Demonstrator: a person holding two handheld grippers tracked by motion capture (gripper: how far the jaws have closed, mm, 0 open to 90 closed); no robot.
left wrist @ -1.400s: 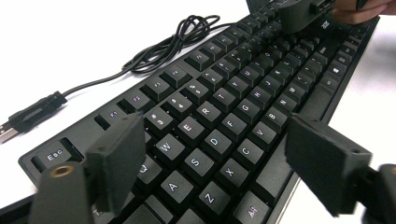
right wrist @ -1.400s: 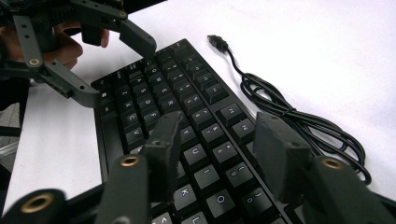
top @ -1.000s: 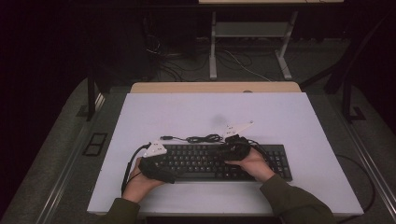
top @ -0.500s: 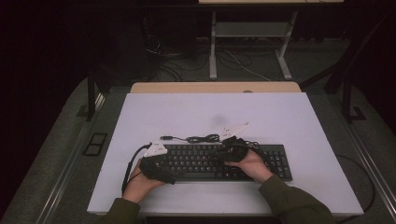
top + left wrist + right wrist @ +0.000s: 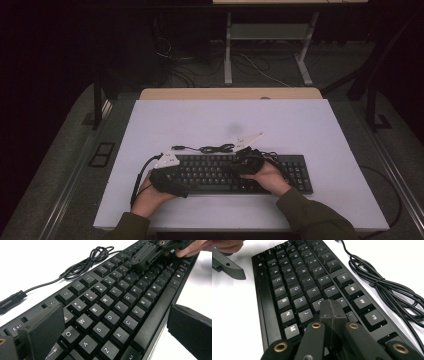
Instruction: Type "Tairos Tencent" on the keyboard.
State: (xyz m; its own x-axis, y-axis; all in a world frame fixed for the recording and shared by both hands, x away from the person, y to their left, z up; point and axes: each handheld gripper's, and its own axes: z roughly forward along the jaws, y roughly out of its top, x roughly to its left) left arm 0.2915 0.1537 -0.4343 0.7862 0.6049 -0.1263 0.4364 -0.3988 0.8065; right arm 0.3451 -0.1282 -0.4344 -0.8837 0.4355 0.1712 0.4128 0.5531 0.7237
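Right gripper (image 5: 248,161) newly closed over keyboard (image 5: 295,172), white table (image 5: 200,120).

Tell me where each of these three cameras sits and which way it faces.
High view: above the person's side, facing forward and down on the table; forearms, hands.
Left gripper view: on the left claw, along the keyboard; open jaws.
Right gripper view: on the right claw, over the keys; jaws shut.
Shared: keyboard, cable.

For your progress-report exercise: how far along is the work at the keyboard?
Done: the right gripper has its jaws shut, tips over the keyboard middle keys. In hand: the left gripper straddles its left end, jaws open. Left: gripping that end; the cable lies bundled behind.
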